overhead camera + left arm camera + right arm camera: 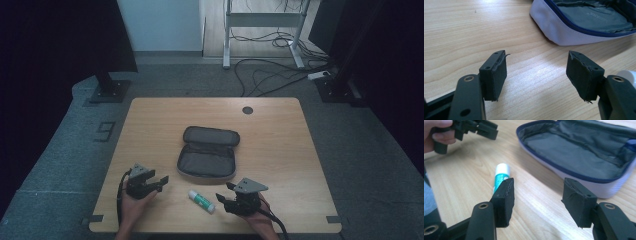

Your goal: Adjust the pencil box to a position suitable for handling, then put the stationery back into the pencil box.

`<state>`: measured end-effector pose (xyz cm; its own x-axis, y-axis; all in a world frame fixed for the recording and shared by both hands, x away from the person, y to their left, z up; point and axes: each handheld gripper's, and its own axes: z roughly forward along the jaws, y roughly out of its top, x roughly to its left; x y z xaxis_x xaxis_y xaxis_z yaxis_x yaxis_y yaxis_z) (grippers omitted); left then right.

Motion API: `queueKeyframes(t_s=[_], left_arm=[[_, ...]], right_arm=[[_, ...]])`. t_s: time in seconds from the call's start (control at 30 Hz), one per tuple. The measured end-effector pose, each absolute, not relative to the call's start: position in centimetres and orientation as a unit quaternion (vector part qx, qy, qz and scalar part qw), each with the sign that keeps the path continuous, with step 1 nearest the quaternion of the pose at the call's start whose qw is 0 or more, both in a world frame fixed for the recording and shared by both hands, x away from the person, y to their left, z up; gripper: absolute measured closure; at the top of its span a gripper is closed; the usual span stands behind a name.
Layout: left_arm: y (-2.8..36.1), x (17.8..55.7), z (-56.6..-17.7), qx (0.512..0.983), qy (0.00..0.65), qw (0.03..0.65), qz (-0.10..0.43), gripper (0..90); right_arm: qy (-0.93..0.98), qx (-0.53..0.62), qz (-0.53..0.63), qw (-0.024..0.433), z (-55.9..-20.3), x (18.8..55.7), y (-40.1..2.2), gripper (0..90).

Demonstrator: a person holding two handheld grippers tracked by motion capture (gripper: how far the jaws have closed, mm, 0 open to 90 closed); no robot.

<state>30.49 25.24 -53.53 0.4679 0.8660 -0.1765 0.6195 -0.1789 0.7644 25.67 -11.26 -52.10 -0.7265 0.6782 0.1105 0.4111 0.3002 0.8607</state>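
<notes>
The glue stick [201, 200] lies flat on the worktop [280, 150], just in front of the open pencil case [207, 152] and between the two claws. The left claw [161, 182] and the right claw [222, 198] both stand open and empty. This looks like the approach before a pick-up. Next, the right claw likely needs to straddle the glue stick and close across its body.

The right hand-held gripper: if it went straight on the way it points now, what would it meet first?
Probably the open pouch. In its own view, the right hand-held gripper has open jaws aimed over bare table at the pouch's near rim. The glue stick lies just left of that line, so depth leaves some doubt.
</notes>
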Motion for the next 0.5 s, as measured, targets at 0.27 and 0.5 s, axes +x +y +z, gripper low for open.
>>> queueKeyframes(t_s=[0.27,0.5], left_arm=[[25.3,30.4,-53.7,0.752,0.493,0.41,0.151,33.2],[25.1,30.3,-54.0,0.755,0.493,0.406,0.152,33.2]], right_arm=[[0.794,0.336,0.49,0.129,-52.0,25.3,-10.8,42.8],[0.802,0.318,0.491,0.118,-52.0,24.8,-9.6,44.0]])
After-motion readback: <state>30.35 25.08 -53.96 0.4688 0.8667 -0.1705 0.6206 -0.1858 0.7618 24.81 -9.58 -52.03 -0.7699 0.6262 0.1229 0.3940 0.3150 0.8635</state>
